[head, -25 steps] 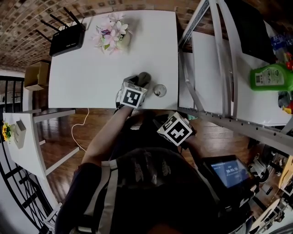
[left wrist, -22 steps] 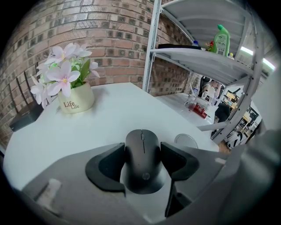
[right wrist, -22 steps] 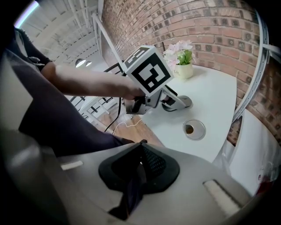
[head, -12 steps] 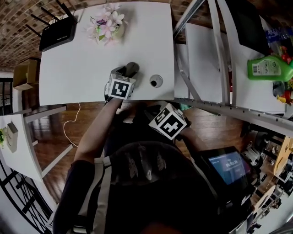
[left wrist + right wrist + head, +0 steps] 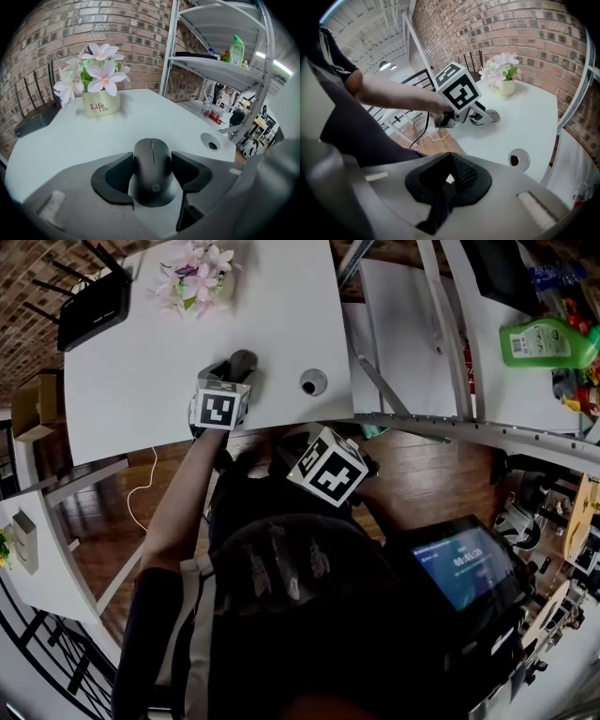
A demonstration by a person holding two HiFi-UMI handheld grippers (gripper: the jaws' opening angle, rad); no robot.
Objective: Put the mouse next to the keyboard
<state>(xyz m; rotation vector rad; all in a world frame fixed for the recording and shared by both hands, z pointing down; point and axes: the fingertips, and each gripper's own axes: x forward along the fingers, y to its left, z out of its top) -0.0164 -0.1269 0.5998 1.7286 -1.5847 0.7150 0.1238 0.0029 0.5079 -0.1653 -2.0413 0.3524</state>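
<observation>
A black mouse (image 5: 152, 164) sits between the jaws of my left gripper (image 5: 151, 171), which is shut on its sides. In the head view the mouse (image 5: 244, 360) is over the white table (image 5: 141, 381) near its front edge, with the left gripper's marker cube (image 5: 220, 407) behind it. My right gripper (image 5: 447, 180) is shut with nothing in it. It hovers off the table's front edge, its marker cube (image 5: 328, 468) over the floor. No keyboard shows in any view.
A flower pot (image 5: 192, 268) and a black router (image 5: 94, 310) stand at the table's far side. A round cable hole (image 5: 313, 382) lies right of the mouse. A metal shelf (image 5: 450, 334) with a green bottle (image 5: 548, 338) stands to the right.
My left gripper has carried the mouse leftward along the table, away from the cable hole. The right gripper stays shut below the table edge.
</observation>
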